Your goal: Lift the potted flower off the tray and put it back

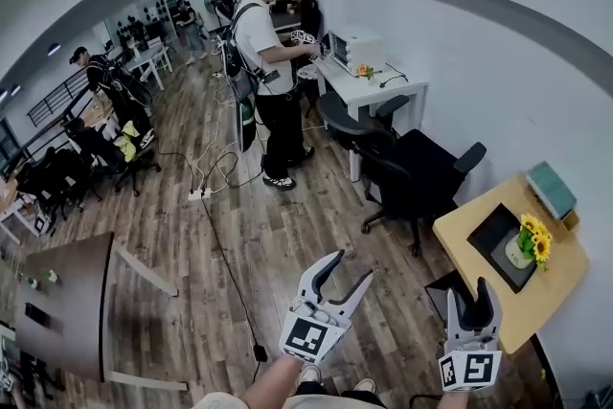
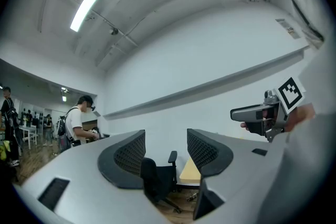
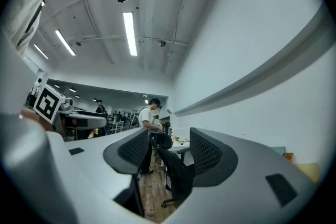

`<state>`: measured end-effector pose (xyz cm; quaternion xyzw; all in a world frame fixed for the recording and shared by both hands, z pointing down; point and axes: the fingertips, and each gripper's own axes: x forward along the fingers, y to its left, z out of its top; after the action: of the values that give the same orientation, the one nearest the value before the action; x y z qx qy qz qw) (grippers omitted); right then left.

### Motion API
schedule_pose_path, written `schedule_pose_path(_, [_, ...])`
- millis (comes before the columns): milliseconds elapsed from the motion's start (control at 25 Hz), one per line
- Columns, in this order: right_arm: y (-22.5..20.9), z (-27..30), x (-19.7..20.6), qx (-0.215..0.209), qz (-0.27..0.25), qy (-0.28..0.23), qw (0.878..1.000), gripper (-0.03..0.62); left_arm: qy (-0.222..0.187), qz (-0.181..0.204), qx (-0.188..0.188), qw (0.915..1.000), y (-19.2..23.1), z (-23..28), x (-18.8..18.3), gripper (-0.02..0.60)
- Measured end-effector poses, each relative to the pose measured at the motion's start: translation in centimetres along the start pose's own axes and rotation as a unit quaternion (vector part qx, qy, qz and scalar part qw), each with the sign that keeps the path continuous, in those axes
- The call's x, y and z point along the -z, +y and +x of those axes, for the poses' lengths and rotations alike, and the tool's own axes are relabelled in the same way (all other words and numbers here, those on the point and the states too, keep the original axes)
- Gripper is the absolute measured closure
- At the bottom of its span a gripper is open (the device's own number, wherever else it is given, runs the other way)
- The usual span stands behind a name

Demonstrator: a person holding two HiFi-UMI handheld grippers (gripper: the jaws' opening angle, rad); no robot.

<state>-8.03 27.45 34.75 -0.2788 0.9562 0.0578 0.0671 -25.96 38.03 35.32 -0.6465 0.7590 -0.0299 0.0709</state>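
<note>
A long office has a wood floor [image 1: 287, 235] and a white wall [image 1: 498, 62] running along the right; a person [image 1: 270, 62] stands at a far desk. At the near right, a small yellow table [image 1: 565, 275] sits against the wall. On it lies a black tray [image 1: 487, 235], and the potted flower [image 1: 530, 242] stands upright on the tray's wall side, untouched. A teal book [image 1: 551, 190] lies just beyond the tray. The left gripper [image 1: 351, 267] and right gripper [image 1: 471, 294] hover over the floor, short of the table, both released, jaws apart with nothing between them. The task appears not yet begun. The likely risk is that the blooms rise above a small pot, so a high or one-sided pinch could tip it. The wall close behind leaves little room past it. Black chairs [image 1: 412, 170] crowd the table's far left corner, while its near left edge is open for approach.
</note>
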Motion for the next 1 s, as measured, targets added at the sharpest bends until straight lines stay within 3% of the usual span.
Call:
schedule_pose_path(480, [-11.0,-6.1,0.9,0.069,0.006,-0.003,0.998,0.347,-0.011,0.015,0.063,0.9978,-10.5,6.4,-0.4,0.344])
schedule_pose_path(640, [-13.6,-8.1,1.3,0.100,0.007,0.000,0.995,0.347,0.005,0.007,0.090,0.9959,-13.2,8.0,0.4,0.344])
schedule_pose_path(760, [-15.6,-9.2,1.5,0.124,0.006,0.005,0.992,0.347,-0.016,0.014,0.113,0.9933,-15.0,9.7,0.0,0.344])
schedule_pose_path(1000, [-18.7,-9.7,2.2,0.163,-0.005,0.016,0.986,0.347,0.001,-0.009,0.156,0.9877,-17.7,13.6,0.9,0.344])
